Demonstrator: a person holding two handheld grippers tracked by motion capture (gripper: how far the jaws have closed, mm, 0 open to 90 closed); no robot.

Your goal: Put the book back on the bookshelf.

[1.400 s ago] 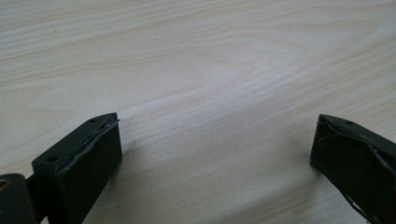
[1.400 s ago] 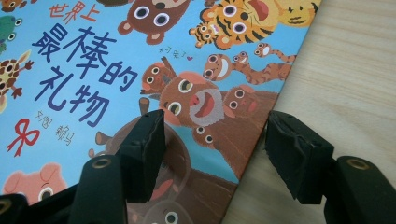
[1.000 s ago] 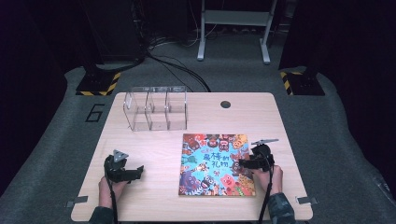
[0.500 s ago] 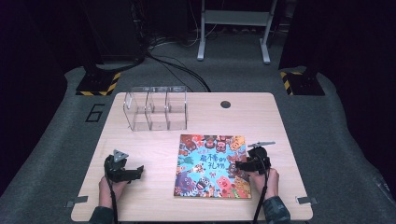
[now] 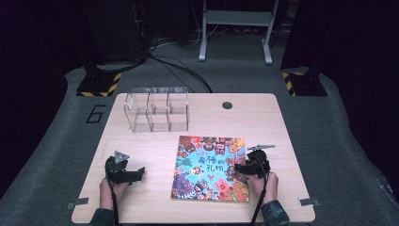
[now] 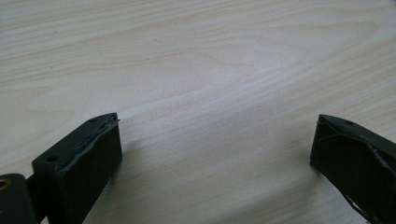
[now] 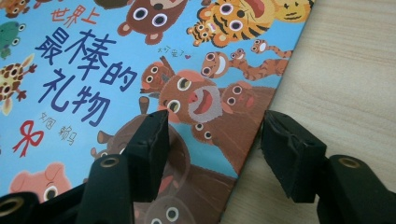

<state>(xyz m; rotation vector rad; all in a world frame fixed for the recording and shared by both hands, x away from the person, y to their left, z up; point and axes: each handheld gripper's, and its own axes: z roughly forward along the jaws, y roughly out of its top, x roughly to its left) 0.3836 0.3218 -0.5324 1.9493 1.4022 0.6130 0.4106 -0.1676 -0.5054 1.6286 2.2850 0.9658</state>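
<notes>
Right gripper (image 5: 241, 168) jaws have just been closing, straddling the book (image 5: 211, 167) edge: one jaw over the cover, the other over bare table (image 5: 282, 122), pads not yet pressing. The book has slid slightly left since a second ago. Reads as setting up an edge grab. Book lies flat at table centre-right, its right edge at the gripper's 12 o'clock. Left gripper (image 5: 139, 172) idle, jaws wide apart over bare wood, book at its 3 o'clock.
</notes>
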